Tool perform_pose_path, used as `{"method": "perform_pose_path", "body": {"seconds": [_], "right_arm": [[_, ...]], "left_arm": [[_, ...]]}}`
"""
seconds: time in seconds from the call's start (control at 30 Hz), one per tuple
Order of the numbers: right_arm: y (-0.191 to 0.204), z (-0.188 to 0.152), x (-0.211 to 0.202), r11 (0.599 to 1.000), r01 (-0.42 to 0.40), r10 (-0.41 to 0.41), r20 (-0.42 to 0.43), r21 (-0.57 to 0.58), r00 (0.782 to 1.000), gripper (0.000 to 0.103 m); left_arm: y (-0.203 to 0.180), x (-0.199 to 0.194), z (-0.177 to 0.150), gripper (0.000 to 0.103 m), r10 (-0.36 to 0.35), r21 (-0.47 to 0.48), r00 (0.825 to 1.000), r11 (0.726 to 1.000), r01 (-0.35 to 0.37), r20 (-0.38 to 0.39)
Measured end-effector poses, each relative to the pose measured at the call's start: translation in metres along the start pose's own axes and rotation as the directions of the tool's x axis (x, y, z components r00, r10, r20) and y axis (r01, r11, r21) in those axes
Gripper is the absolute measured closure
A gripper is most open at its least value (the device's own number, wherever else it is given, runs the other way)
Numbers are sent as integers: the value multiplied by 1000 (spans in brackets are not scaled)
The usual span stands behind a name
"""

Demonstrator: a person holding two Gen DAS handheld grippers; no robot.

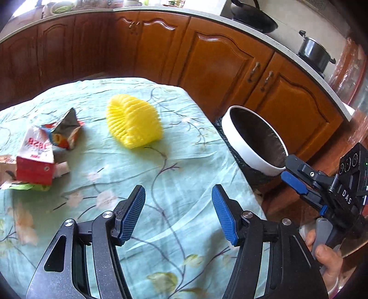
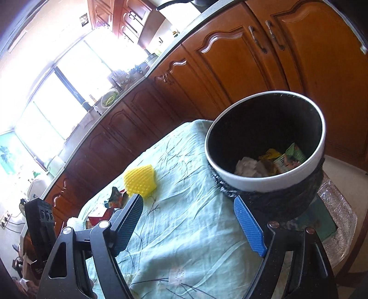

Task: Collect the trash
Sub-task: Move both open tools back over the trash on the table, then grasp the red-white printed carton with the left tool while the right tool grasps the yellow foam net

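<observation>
On the pale green floral tablecloth lie a yellow foam net, a crumpled colourful wrapper, a red and white carton and a green wrapper. My left gripper hovers over the cloth, open and empty, short of the net. A bin with a white rim and black liner stands beside the table's right edge, and paper and packets lie inside it. My right gripper is open and empty, near the bin's rim. The net and the wrapper lie beyond its left finger.
Brown wooden cabinets under a light counter run behind the table. A pot and a kettle stand on the counter. A hand holds the right gripper next to the bin. A bright window is at the far left.
</observation>
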State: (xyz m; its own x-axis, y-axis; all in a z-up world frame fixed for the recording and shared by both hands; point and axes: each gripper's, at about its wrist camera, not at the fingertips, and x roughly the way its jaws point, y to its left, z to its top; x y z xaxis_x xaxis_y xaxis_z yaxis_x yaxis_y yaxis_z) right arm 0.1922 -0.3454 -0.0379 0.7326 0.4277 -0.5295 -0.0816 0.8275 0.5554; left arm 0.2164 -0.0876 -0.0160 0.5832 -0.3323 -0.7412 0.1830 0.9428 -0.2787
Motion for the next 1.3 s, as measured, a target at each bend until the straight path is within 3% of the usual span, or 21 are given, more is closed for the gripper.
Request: {"method": "perform_pose_path", "body": {"seconds": [0.43,0.77,0.97,1.3], "right_arm": [[51,-27,40,995,-55,46,-107,-87,993,14],[85,-16,68,984,-87,66,-142,-153,988,14],[94,-2,103,981,-98,67,-178,-169,982,14],[95,11,171,986,-86,50,-244,-141,969,14]], "left_arm": [[65,-38,-22,42,71,-107,996,992,-66,44],[104,-63,-1,37,118,-184,987,978,-97,109],[128,-47,20,37,152,-201,987,970,-137,61],[153,-16,39,37,148,-219,989,965,-146,-8]]}}
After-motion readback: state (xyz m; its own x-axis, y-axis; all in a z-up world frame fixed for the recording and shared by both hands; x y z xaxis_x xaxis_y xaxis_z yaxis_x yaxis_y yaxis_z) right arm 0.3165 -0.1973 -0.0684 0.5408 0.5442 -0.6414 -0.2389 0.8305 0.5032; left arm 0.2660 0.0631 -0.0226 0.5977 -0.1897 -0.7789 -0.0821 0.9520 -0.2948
